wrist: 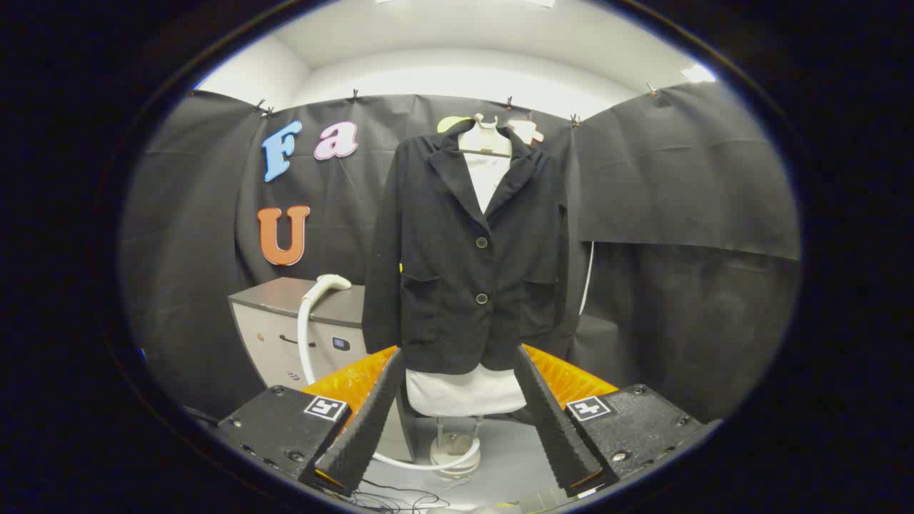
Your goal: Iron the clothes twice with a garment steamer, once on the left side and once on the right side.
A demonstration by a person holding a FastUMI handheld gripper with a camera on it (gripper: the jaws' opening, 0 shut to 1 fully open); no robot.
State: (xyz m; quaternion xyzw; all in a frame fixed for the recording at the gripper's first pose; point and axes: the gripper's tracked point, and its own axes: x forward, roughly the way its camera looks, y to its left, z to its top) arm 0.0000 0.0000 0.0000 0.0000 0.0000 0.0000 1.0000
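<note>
- Gripper (457,360) — fingers spread wide, holding nothing.
- One finger (368,421) leans toward one o'clock, its mate toward eleven — tips apart, bases wider still.

Bright, even overhead light, glare on the ceiling (471,53). Sharp focus mid-frame. Strong fisheye bending at edges; jacket (468,257) detail lost in dark.

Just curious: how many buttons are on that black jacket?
2 on the black jacket: upper button mid-chest, lower button at pocket height. Others may be hidden.
</note>
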